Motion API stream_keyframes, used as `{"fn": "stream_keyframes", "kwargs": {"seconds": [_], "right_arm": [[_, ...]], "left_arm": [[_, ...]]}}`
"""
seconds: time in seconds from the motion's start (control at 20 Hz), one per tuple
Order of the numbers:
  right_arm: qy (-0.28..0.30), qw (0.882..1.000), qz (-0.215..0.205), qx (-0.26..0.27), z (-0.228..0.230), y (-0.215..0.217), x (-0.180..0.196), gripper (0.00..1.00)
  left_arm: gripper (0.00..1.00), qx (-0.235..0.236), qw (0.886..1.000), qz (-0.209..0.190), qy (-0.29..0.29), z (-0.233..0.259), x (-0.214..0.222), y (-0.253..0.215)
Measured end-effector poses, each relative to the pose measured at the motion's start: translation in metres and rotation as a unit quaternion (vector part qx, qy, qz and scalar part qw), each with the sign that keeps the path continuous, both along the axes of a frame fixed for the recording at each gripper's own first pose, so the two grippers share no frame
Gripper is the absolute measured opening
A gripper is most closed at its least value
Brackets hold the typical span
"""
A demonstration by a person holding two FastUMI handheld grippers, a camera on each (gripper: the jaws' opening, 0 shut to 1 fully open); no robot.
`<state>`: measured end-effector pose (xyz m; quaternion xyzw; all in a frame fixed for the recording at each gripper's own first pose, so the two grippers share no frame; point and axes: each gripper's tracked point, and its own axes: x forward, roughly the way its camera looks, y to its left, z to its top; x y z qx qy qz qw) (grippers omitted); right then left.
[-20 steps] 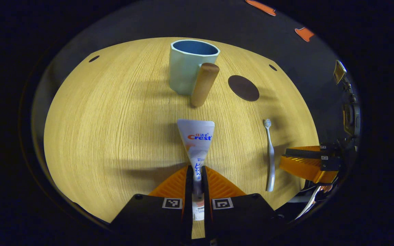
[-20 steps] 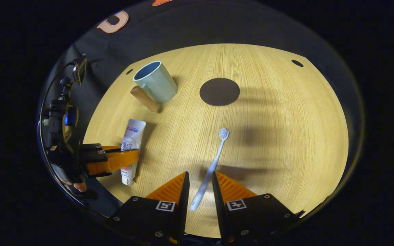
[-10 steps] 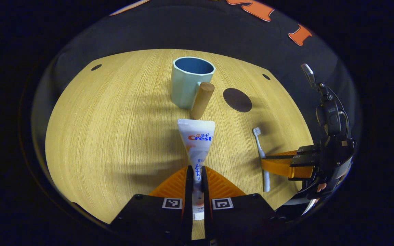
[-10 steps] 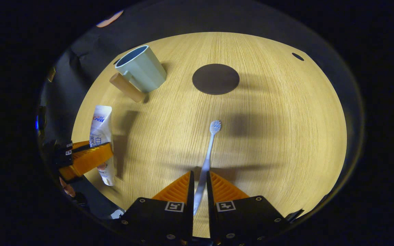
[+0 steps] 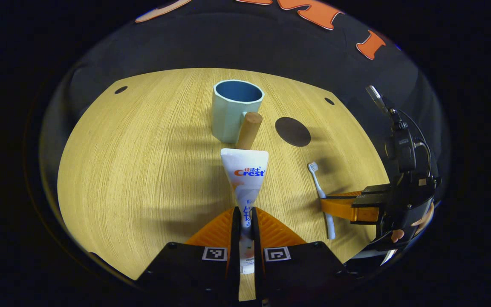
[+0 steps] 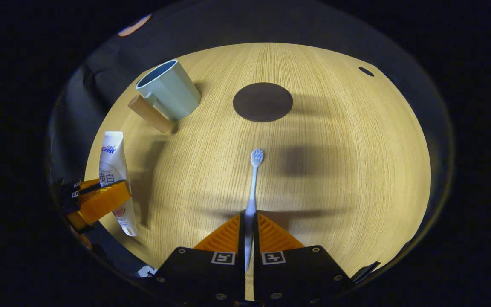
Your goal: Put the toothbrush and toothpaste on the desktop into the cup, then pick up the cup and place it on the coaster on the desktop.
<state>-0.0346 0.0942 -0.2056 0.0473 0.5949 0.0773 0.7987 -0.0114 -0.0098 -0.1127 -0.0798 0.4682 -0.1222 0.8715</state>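
Note:
A white toothpaste tube (image 5: 245, 179) points away from me toward the cup, and my left gripper (image 5: 245, 219) is shut on its lower half. The pale green cup (image 5: 233, 111) with a blue inside and a wooden handle (image 5: 249, 130) stands upright at mid-table. In the right gripper view, my right gripper (image 6: 249, 224) is shut on the handle of the white toothbrush (image 6: 253, 183), whose bristled head points toward the round dark coaster (image 6: 263, 102). That view has the cup (image 6: 168, 90) at the upper left, with the toothpaste tube (image 6: 115, 179) and left gripper (image 6: 96, 200) below it.
The light wooden tabletop (image 5: 143, 162) has small dark holes near its far corners (image 5: 120, 90). The coaster (image 5: 293, 131) lies just right of the cup. In the left gripper view the right gripper (image 5: 343, 207) and a hand holding it sit at the table's right edge.
My right gripper has shut on the toothbrush handle, which it straddled open a second ago. The left gripper stays shut on the tube and has risen, tilting toward the cup.

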Motion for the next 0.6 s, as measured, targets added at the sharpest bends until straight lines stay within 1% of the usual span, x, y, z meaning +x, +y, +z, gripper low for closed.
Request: {"fn": "stream_keyframes", "kwargs": {"seconds": [0.1, 0.2, 0.35, 0.45, 0.5, 0.6], "right_arm": [[-0.01, 1.0, -0.002, 0.017, 0.002, 0.004, 0.003, 0.08], [-0.029, 1.0, -0.005, 0.01, 0.004, 0.001, 0.008, 0.08], [-0.054, 0.998, -0.006, 0.028, 0.019, -0.001, 0.012, 0.08], [-0.068, 0.996, 0.01, 0.055, 0.033, 0.001, 0.01, 0.07], [-0.077, 0.995, 0.014, 0.058, 0.039, -0.001, 0.009, 0.08], [-0.097, 0.993, 0.025, 0.058, 0.043, -0.002, 0.012, 0.07]], "left_arm": [[0.18, -0.002, 1.0, 0.003, -0.006, 0.003, 0.001, 0.0], [0.18, -0.011, 1.0, 0.007, -0.011, 0.005, 0.005, 0.0], [0.18, -0.011, 0.999, 0.014, -0.036, 0.018, 0.015, 0.003], [0.18, -0.026, 0.998, 0.012, -0.054, 0.022, 0.021, -0.002], [0.18, -0.034, 0.997, 0.009, -0.062, 0.029, 0.022, -0.005], [0.18, -0.033, 0.995, 0.009, -0.09, 0.04, 0.03, -0.004]]}}
